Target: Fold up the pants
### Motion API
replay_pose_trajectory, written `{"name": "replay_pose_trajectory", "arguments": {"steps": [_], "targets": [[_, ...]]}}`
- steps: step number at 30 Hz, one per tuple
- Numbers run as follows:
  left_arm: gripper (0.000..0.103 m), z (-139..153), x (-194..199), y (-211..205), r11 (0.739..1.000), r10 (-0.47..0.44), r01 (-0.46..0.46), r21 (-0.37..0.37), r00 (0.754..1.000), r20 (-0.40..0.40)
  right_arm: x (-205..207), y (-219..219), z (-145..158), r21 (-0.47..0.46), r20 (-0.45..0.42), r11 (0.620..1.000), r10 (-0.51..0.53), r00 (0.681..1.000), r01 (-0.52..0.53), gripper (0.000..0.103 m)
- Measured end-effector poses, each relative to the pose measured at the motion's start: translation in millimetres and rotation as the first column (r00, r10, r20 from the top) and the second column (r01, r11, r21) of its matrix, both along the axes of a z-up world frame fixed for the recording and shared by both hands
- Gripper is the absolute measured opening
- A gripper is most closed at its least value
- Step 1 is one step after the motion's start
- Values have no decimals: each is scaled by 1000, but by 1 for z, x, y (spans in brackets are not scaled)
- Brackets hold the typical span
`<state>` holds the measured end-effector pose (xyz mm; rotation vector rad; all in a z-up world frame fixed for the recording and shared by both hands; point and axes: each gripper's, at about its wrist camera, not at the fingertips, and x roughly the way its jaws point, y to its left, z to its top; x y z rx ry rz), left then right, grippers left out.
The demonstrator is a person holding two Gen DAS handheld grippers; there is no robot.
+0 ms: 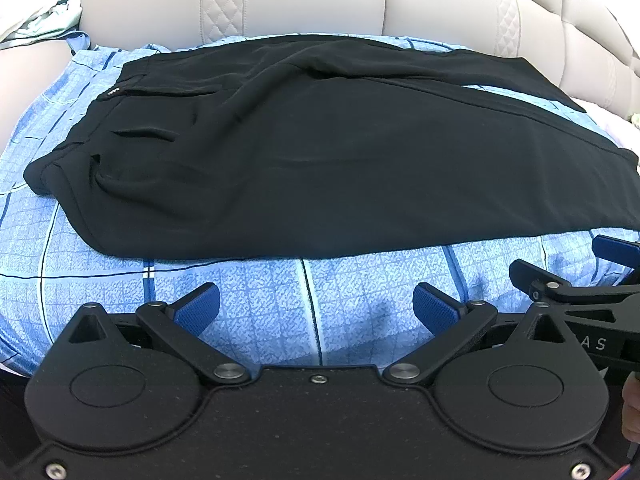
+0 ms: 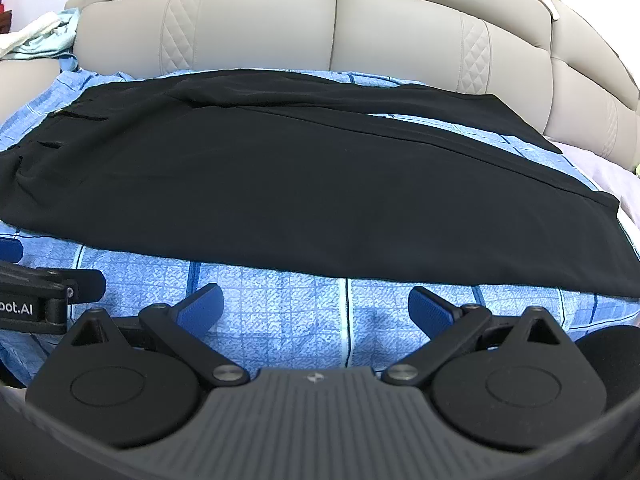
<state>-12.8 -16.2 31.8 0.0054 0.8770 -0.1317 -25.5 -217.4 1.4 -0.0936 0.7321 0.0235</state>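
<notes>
Pants: black pants point(image 1: 320, 160) lie flat on the bed, spread over a blue checked sheet point(image 1: 260, 304), waistband at the left, legs running out to the right
Long axis: left to right across the bed, roughly square to the way both claws point; the two legs part a little toward the far right, with a strip of sheet showing between them
Backdrop: a padded beige headboard point(image 2: 336, 28) stands just beyond the far edge of the pants; some pale cloth point(image 2: 44, 40) is heaped at the far left
Left claw: left claw point(image 1: 316, 308) hovers over bare sheet near the front edge of the pants, jaws wide apart, nothing between them
Right claw: right claw point(image 2: 316, 306) hangs beside it on the right, also spread wide and empty, likewise short of the cloth
Who is nearer: from where I stand, the left claw is nearer the waistband end and the right claw nearer the leg cuffs; neither touches the fabric
Stage: folding looks barely begun, since the pants lie at full length
Next move, as I judge it: each claw goes forward to the near hem, and the fold turns along that left-right axis
</notes>
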Motion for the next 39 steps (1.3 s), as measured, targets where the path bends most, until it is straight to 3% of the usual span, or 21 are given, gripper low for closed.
{"name": "replay_pose_trajectory", "arguments": {"steps": [8, 13, 17, 23, 26, 29, 34, 36, 39], "targets": [[103, -1, 1, 2, 1000, 20, -20, 9, 1000, 12, 2, 0, -2, -1, -5, 1000, -7, 1000, 7, 103], [103, 13, 7, 23, 994, 88, -94, 48, 991, 103, 13, -3, 0, 53, -16, 999, -7, 1000, 8, 103], [103, 24, 20, 64, 976, 211, -217, 24, 966, 149, 31, -3, 8, 139, 42, 990, 23, 999, -28, 103], [102, 20, 36, 139, 913, 405, -406, -33, 900, 159, 77, 21, 28, 222, 122, 959, 153, 981, -177, 103], [102, 13, 43, 168, 882, 471, -466, -65, 868, 157, 107, 45, 42, 247, 143, 927, 254, 957, -282, 103], [99, 8, 50, 191, 857, 514, -499, -128, 845, 146, 140, 80, 60, 213, 157, 904, 344, 926, -372, 103], [87, -8, 60, 212, 814, 561, -522, -253, 819, 116, 208, 161, 86, 192, 115, 848, 481, 869, -495, 103], [84, -12, 60, 215, 813, 565, -517, -269, 813, 144, 234, 197, 87, 177, 94, 829, 522, 848, -530, 103], [79, -14, 63, 221, 824, 541, -483, -298, 825, 160, 268, 262, 78, 148, 49, 816, 558, 828, -559, 103]]}}
